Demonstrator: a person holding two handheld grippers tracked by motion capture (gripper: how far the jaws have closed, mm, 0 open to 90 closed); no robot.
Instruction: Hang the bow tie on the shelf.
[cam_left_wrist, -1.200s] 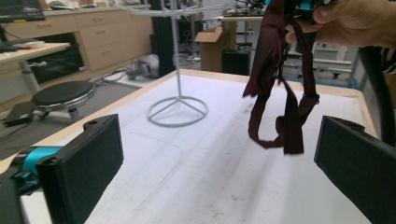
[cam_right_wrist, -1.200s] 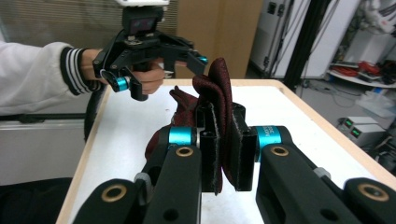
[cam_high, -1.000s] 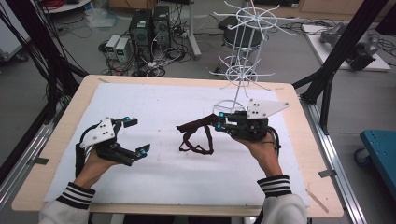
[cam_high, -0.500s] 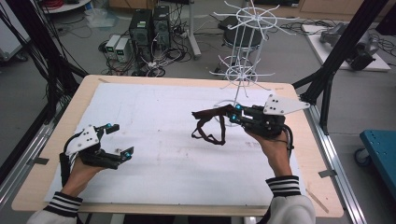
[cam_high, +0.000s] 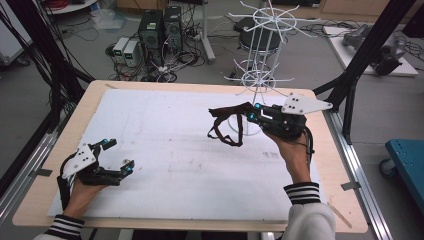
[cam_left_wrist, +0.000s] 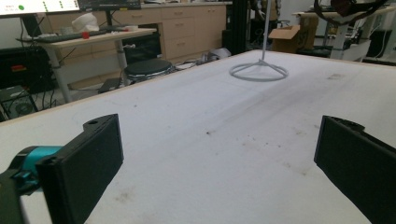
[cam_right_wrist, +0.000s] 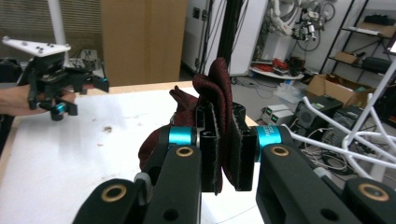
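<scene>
A dark red fabric garment with thin straps (cam_high: 226, 126) hangs above the white mat, just left of the wire rack's pole. My right gripper (cam_high: 253, 113) is shut on its upper edge; in the right gripper view the folded cloth (cam_right_wrist: 219, 86) is pinched between the two pads and sticks up above them. My left gripper (cam_high: 120, 155) rests low near the front left of the table, jaws wide apart with nothing between them (cam_left_wrist: 215, 154). In the right gripper view it (cam_right_wrist: 80, 97) sits far off, held by a hand.
A white wire display rack (cam_high: 260, 75) stands at the back right of the table, its ring base (cam_left_wrist: 258, 72) on the white mat (cam_high: 165, 140). Its wire arms (cam_right_wrist: 369, 121) reach close to my right gripper. Wooden table edges surround the mat; computers and cables lie on the floor behind.
My right gripper has carried the garment to the right and toward the rack. My left gripper has slid left and toward the front edge, still open.
</scene>
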